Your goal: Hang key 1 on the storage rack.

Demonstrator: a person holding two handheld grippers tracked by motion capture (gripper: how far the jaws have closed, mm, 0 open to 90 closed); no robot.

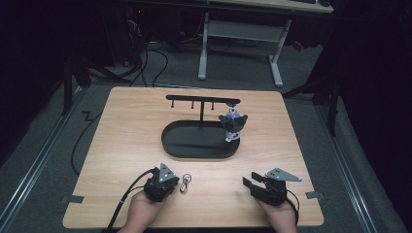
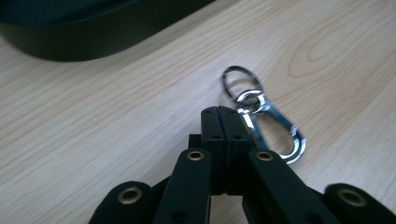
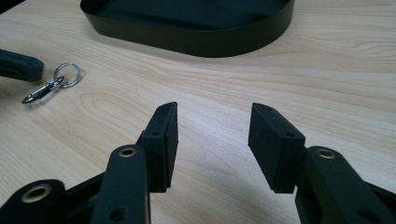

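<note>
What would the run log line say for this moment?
left gripper: jaws shut, beside key clip, not holding | right gripper: jaws open, empty | tray: on table

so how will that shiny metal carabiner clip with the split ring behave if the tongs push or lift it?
The shiny metal carabiner clip lies flat on the smooth wooden table, so a push probably slides it rather than rolls it. Its split ring looks loosely linked and would likely swing when lifted. The polished, thin metal may slip beside the shut left tongs.
</note>
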